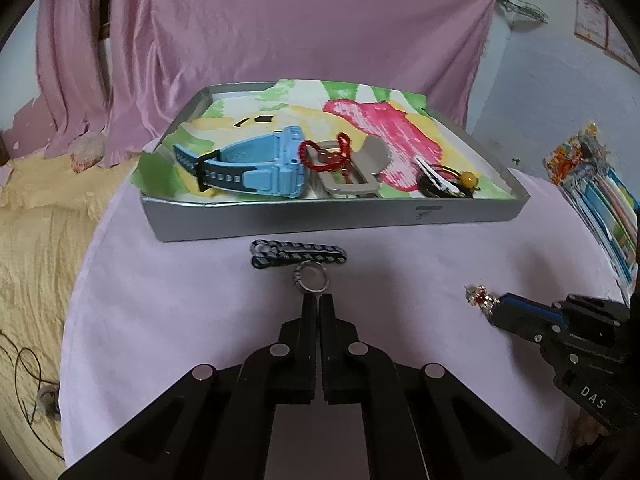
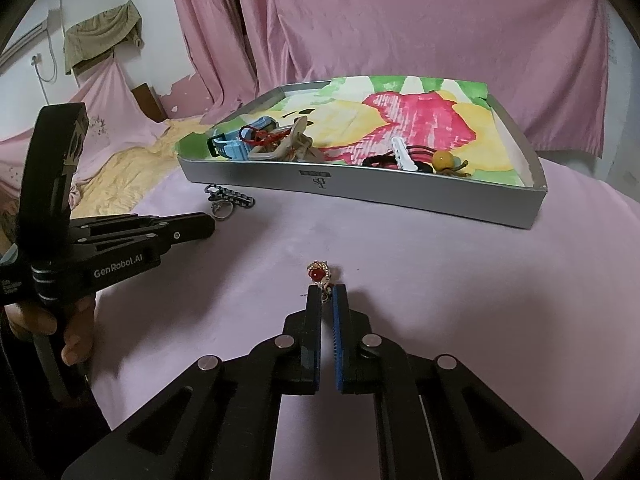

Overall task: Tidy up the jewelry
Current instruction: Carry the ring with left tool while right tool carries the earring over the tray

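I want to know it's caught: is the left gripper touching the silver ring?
Touching. Left wrist view shows the left gripper shut on the ring.

Both views are lit softly and evenly, fairly dim, with a pink cast from the curtain [image 1: 280, 40] and the cloth [image 1: 160, 300] on the table. No lamp or window shows. Shadows are weak and diffuse: a faint grey patch lies on the cloth right of the right gripper [image 2: 327, 294], and a thin dark band runs under the near wall of the tray [image 2: 400, 196]. The tray wall shows a dull sheen, no hard glare. Fisheye distortion bends the tray's edges and the table rim, and black vignette fills the corners. The middle is fairly sharp; the near gripper bodies and the outer edges look soft and a little grainy
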A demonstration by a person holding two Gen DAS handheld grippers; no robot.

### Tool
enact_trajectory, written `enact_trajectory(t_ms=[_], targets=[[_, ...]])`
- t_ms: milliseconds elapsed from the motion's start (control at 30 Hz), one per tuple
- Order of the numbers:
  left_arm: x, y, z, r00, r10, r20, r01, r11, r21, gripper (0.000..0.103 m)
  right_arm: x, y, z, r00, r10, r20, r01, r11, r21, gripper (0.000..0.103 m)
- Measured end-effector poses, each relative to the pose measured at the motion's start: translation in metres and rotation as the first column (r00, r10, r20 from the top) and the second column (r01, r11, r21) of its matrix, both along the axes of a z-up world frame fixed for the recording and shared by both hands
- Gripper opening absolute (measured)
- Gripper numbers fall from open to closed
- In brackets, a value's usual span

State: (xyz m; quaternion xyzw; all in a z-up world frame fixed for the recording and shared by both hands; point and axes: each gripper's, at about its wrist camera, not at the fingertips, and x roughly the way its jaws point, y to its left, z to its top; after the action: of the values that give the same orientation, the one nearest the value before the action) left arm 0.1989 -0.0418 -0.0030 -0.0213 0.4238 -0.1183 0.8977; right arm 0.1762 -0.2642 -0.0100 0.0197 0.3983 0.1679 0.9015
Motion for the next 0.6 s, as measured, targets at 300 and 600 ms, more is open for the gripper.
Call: enact_trajectory(t_ms=[300, 600], targets=[[0.007, 0.003, 0.0, 1.0, 0.022, -0.008, -0.022, 1.0, 0.002, 0.002, 0.004, 0.001, -0.003, 1.0, -0.006, -0.02, 0.006, 1.0, -0.004, 0.005], [0.011, 0.003, 0.005, 1.0, 0.016, 0.011, -0.016, 1.0, -0.004, 0.043, 0.01, 0.005, -0.002, 1.0, 0.004, -0.027, -0.005, 1.0, -0.016, 0.006]])
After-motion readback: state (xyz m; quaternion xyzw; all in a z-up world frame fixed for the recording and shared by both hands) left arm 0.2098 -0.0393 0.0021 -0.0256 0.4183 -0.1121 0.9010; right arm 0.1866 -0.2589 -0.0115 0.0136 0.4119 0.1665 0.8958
